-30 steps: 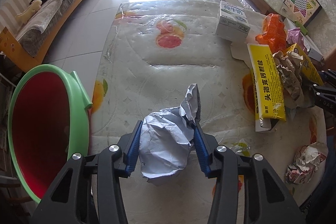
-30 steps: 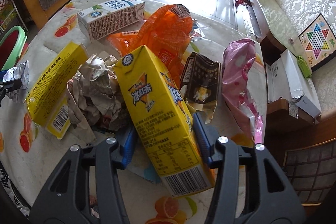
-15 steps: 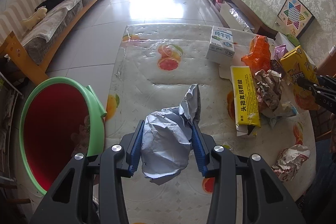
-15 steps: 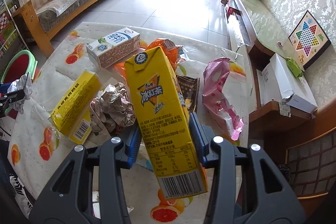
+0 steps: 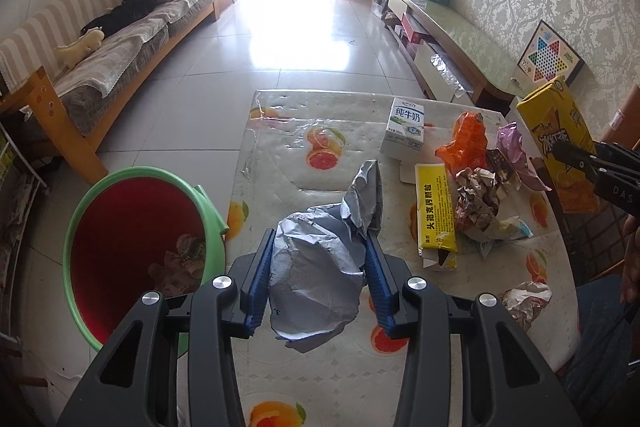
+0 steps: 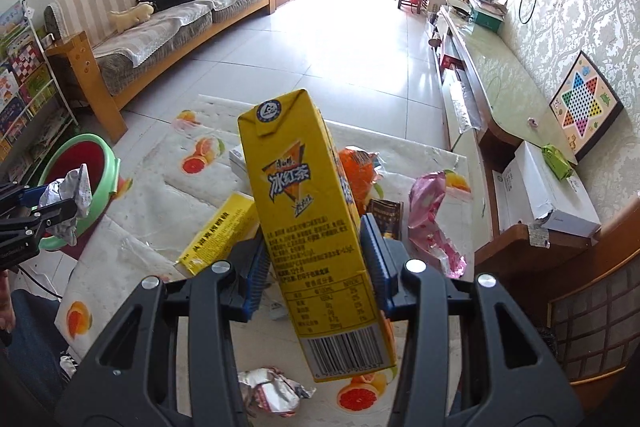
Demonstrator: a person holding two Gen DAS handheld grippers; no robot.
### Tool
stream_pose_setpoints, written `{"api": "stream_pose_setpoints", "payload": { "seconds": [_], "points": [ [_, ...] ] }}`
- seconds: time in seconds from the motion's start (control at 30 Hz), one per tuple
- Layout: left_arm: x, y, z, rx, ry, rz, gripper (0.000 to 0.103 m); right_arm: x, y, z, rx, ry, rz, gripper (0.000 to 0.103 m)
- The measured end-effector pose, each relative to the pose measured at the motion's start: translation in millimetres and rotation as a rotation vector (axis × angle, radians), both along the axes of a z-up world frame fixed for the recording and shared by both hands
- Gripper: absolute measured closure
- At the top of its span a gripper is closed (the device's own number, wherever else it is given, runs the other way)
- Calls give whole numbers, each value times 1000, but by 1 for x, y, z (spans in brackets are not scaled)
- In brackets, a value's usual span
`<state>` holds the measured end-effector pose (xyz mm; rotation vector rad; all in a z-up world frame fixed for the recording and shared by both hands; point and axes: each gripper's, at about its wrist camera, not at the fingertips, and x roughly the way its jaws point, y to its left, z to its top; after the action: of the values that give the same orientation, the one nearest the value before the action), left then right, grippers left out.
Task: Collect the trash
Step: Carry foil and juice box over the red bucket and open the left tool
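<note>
My left gripper [image 5: 318, 267] is shut on a crumpled silver foil wrapper [image 5: 320, 267] and holds it above the table's near left part. The green bin with a red inside [image 5: 136, 247] stands on the floor to its left, with some trash at the bottom. My right gripper [image 6: 314, 255] is shut on a tall yellow iced-tea carton [image 6: 308, 227], lifted high above the table. That carton also shows in the left wrist view [image 5: 560, 143]. The foil and left gripper show in the right wrist view [image 6: 66, 199].
On the fruit-print tablecloth [image 5: 320, 155] lie a white milk carton [image 5: 404, 127], a flat yellow box [image 5: 434, 215], an orange bag [image 5: 464, 139], crumpled brown paper [image 5: 480, 195], a pink bag [image 6: 430, 211] and a crumpled wrapper [image 5: 524, 303]. A sofa [image 5: 112, 39] stands left, a TV cabinet [image 5: 460, 39] right.
Both grippers have risen well above the table with their loads. The yellow carton came up off the pile. The bin's inside shows more fully.
</note>
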<state>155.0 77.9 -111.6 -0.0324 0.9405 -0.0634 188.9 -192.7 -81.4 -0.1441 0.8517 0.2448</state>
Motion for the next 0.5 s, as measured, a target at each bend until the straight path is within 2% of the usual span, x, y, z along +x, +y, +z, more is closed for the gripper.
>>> {"api": "stream_pose_setpoints", "payload": {
  "seconds": [0.5],
  "points": [
    [-27, 110, 46, 6, -104, 179, 63, -2, 127, 29, 52, -30, 174, 60]
  ]
}}
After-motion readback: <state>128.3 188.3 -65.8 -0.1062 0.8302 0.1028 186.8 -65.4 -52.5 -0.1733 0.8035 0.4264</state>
